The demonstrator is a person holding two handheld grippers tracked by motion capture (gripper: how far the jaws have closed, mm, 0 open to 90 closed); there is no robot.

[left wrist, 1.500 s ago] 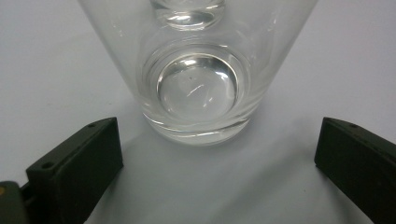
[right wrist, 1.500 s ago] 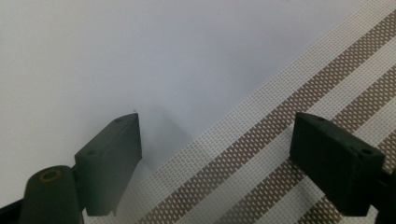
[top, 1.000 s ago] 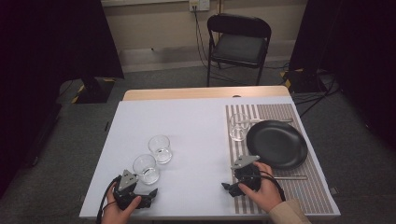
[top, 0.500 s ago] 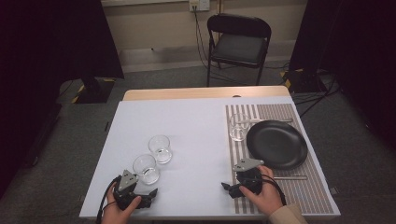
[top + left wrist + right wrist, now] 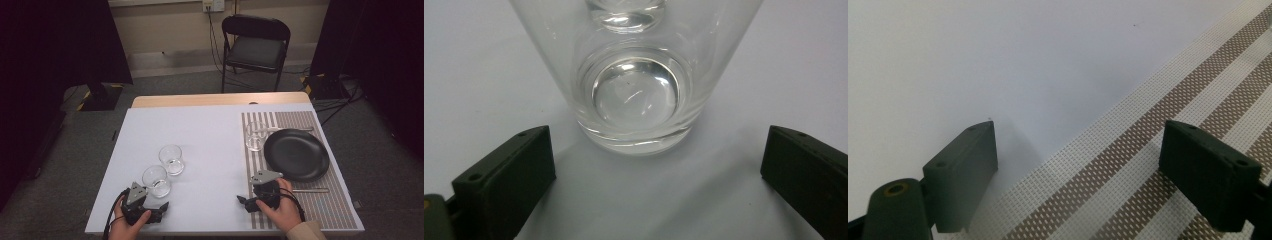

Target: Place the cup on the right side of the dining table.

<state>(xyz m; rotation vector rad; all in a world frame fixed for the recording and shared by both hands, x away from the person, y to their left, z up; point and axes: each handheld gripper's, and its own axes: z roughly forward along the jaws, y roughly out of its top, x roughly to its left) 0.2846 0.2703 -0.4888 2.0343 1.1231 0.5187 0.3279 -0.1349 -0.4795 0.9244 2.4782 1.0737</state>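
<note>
Two clear empty glasses stand on the white table: a near glass (image 5: 156, 181) and a second glass (image 5: 171, 159) just behind it. My left gripper (image 5: 154, 205) rests at the front edge, right in front of the near glass. In the left gripper view the near glass (image 5: 634, 95) stands just beyond my open left gripper (image 5: 656, 175), untouched by either jaw. My right gripper (image 5: 247, 202) lies at the left edge of the striped placemat (image 5: 300, 210). It is open in the right gripper view (image 5: 1078, 165), with only the placemat (image 5: 1158, 110) and table between its jaws.
A black plate (image 5: 296, 154) sits on the placemat with a third glass (image 5: 255, 135) at its upper left. One utensil (image 5: 310, 190) lies in front of the plate and another utensil (image 5: 280, 128) behind it. A folding chair (image 5: 256, 47) stands beyond the table.
My right gripper has drifted slightly toward the table's front edge. The left gripper and the glasses have stayed put.
</note>
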